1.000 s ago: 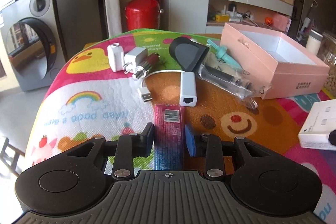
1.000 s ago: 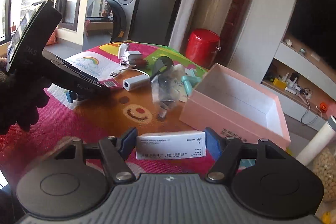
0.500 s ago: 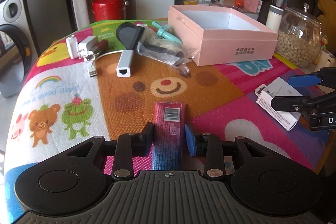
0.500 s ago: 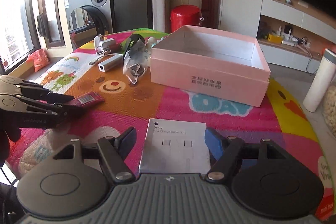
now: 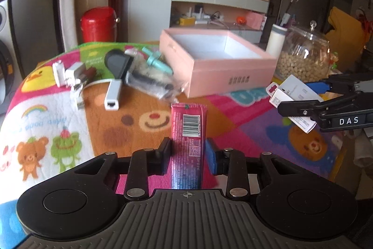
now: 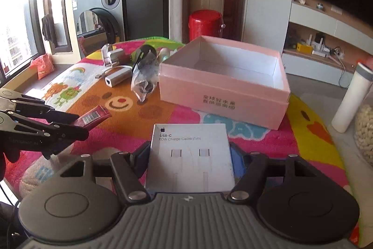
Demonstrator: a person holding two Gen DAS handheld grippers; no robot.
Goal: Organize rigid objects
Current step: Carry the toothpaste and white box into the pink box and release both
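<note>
My left gripper (image 5: 188, 153) is shut on a pink snack bar (image 5: 188, 130) with a barcode and holds it above the mat; it also shows in the right wrist view (image 6: 94, 117). My right gripper (image 6: 190, 155) is shut on a white USB-C cable box (image 6: 190, 155), also seen at the right of the left wrist view (image 5: 292, 95). The open pink box (image 5: 219, 62) (image 6: 223, 83) stands empty beyond both grippers. Both grippers sit short of the box, left one to its left.
On the colourful mat (image 5: 139, 118) to the box's left lie a white network adapter (image 5: 113, 95), white chargers (image 5: 70, 74), a black wedge (image 5: 117, 62), a teal piece (image 5: 157, 61) and a plastic bag (image 6: 143, 76). A glass jar (image 5: 303, 55) and white tumbler (image 6: 349, 97) stand right.
Both grippers have lifted their objects off the mat and moved closer to the pink box. The snack bar now tilts up in the left gripper.
</note>
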